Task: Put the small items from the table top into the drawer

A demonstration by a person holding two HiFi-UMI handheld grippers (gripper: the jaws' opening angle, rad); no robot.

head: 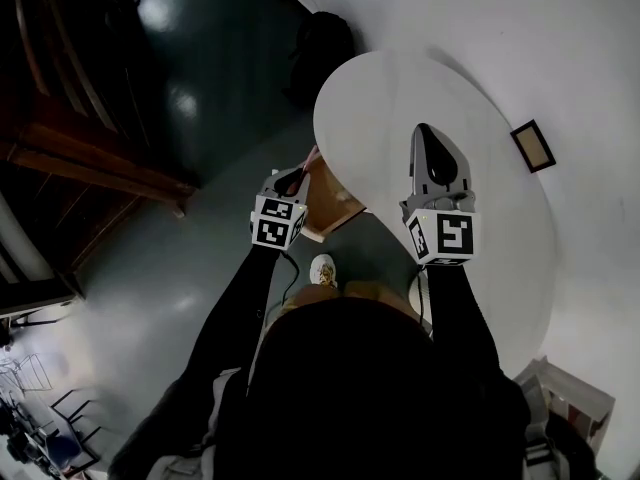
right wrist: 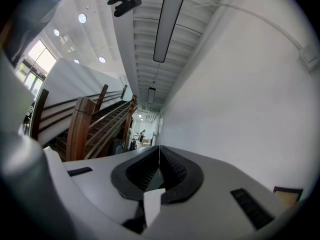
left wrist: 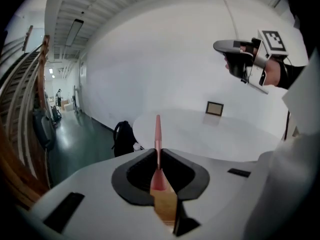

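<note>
A thin pink pen-like item (left wrist: 157, 134) sticks forward out of my left gripper (left wrist: 158, 153), whose jaws are shut on it. In the head view the left gripper (head: 293, 178) hangs just off the left edge of the round white table (head: 400, 98), beside a brown wooden drawer (head: 328, 206) below the rim. My right gripper (head: 427, 136) is held over the table, shut and empty; its own view shows the right gripper (right wrist: 159, 153) closed with nothing between the jaws. A small framed picture (head: 532, 146) lies on the table at the right, and the framed picture (left wrist: 215, 108) also shows far across the table.
A black backpack (head: 325, 43) sits on the floor beyond the table; the left gripper view shows the backpack (left wrist: 125, 136) too. A wooden staircase (right wrist: 90, 124) is off to the left. A white wall (right wrist: 240, 109) stands close behind the table. My shoe (head: 323, 268) is below the drawer.
</note>
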